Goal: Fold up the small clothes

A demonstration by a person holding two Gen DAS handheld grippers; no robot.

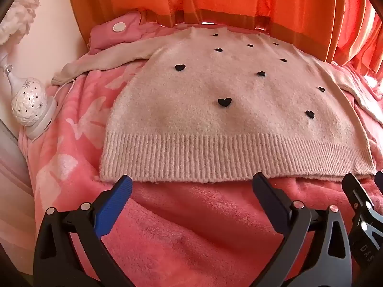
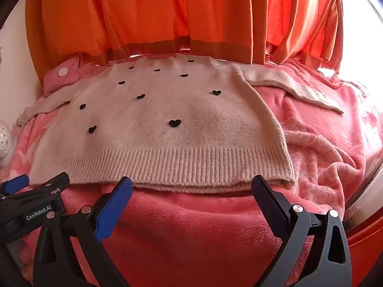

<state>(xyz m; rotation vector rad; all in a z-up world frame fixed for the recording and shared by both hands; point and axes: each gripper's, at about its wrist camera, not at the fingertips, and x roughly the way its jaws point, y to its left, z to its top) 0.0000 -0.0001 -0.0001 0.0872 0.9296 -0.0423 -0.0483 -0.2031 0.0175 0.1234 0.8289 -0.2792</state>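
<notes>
A small cream knit sweater [image 1: 191,110] with black hearts lies flat on a pink blanket [image 1: 191,215], ribbed hem toward me and both sleeves spread out. It also shows in the right wrist view [image 2: 167,129]. My left gripper [image 1: 192,181] is open, its fingertips at the hem's near edge, left of centre. My right gripper [image 2: 191,183] is open, its fingertips at the hem near the sweater's right corner. Neither holds anything. The right gripper's fingers [image 1: 354,191] show at the right edge of the left wrist view; the left gripper's fingers [image 2: 47,186] show at the left in the right wrist view.
Orange curtains [image 1: 215,0] hang right behind the sweater. A white perforated lamp [image 1: 30,106] with a cord stands at the blanket's left edge by the wall. A pink item with a white snap button [image 1: 117,30] lies at the back left. The blanket is rumpled at right [image 2: 323,148].
</notes>
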